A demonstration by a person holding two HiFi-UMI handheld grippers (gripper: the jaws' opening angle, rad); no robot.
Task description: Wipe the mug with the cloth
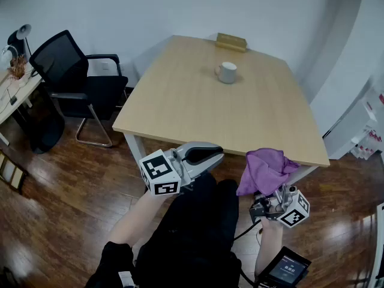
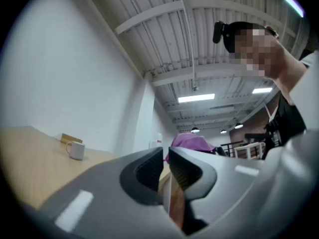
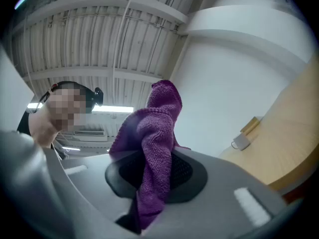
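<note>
Both claws are closed, your right claw (image 3: 149,171) on the cloth (image 1: 267,170), your left claw (image 2: 166,157) on nothing, so the unsteadied mug (image 1: 227,72) near the worktop's (image 1: 180,101) far edge may skid off when wiped.

Mug (image 1: 227,72) on table (image 1: 192,104), block (image 1: 231,41) behind; chair (image 1: 67,72) left.
</note>
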